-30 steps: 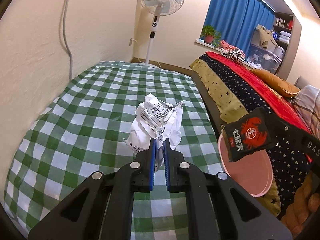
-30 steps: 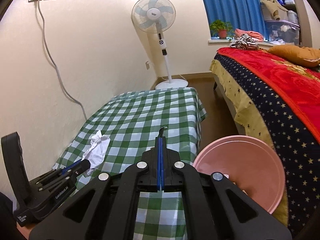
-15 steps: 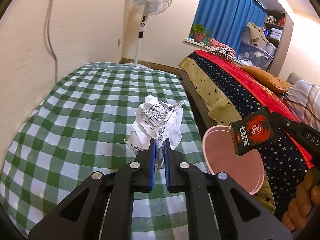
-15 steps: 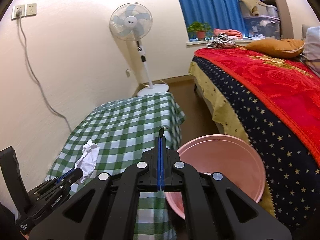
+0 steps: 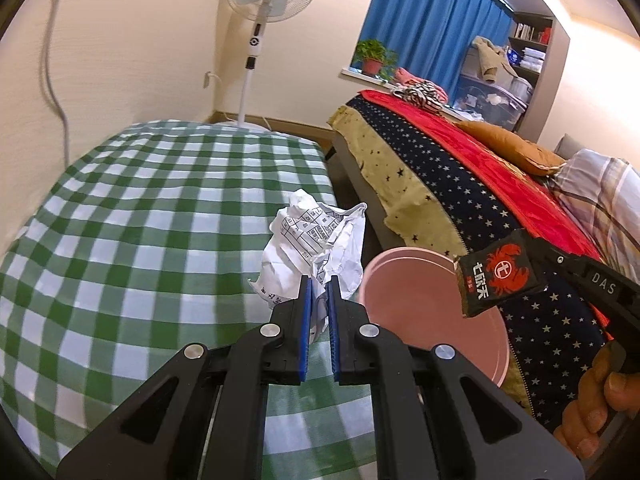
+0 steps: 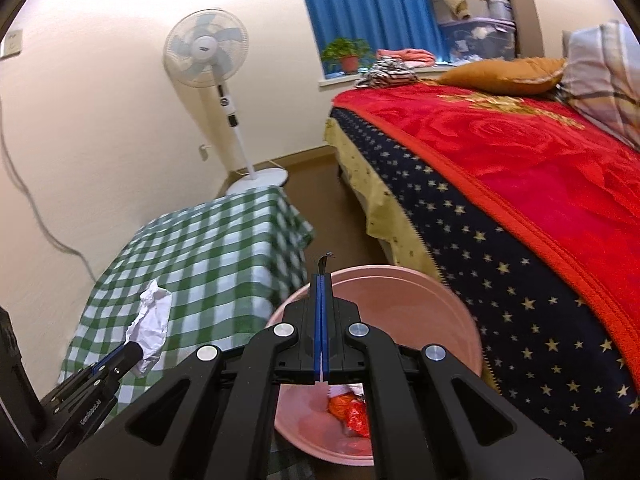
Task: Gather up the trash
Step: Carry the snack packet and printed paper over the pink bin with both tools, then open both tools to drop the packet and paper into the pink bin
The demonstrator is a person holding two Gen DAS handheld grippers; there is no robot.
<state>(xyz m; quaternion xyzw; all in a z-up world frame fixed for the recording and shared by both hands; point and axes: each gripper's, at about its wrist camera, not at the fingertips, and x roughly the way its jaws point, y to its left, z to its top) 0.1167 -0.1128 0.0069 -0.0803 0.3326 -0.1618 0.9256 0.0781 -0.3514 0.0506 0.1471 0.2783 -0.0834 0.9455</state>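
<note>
My left gripper (image 5: pixel 319 280) is shut on a crumpled white printed paper (image 5: pixel 316 244) and holds it above the right edge of the green checked table (image 5: pixel 140 220). The paper also shows in the right wrist view (image 6: pixel 150 326). My right gripper (image 6: pixel 322 280) is shut on a black snack packet with a red crab (image 5: pixel 498 278), seen edge-on in its own view (image 6: pixel 323 262), above the pink bin (image 6: pixel 420 300). The bin (image 5: pixel 420 312) stands between table and bed and holds red-orange trash (image 6: pixel 352 410).
A bed with a red and starred navy blanket (image 6: pixel 520 168) runs along the right. A white standing fan (image 5: pixel 256 40) stands by the far wall beyond the table. A narrow floor gap (image 6: pixel 320 184) lies between table and bed.
Both grippers have moved right toward the pink bin, each holding its item. The right gripper is now over the bin's opening and the trash inside has come into view.
</note>
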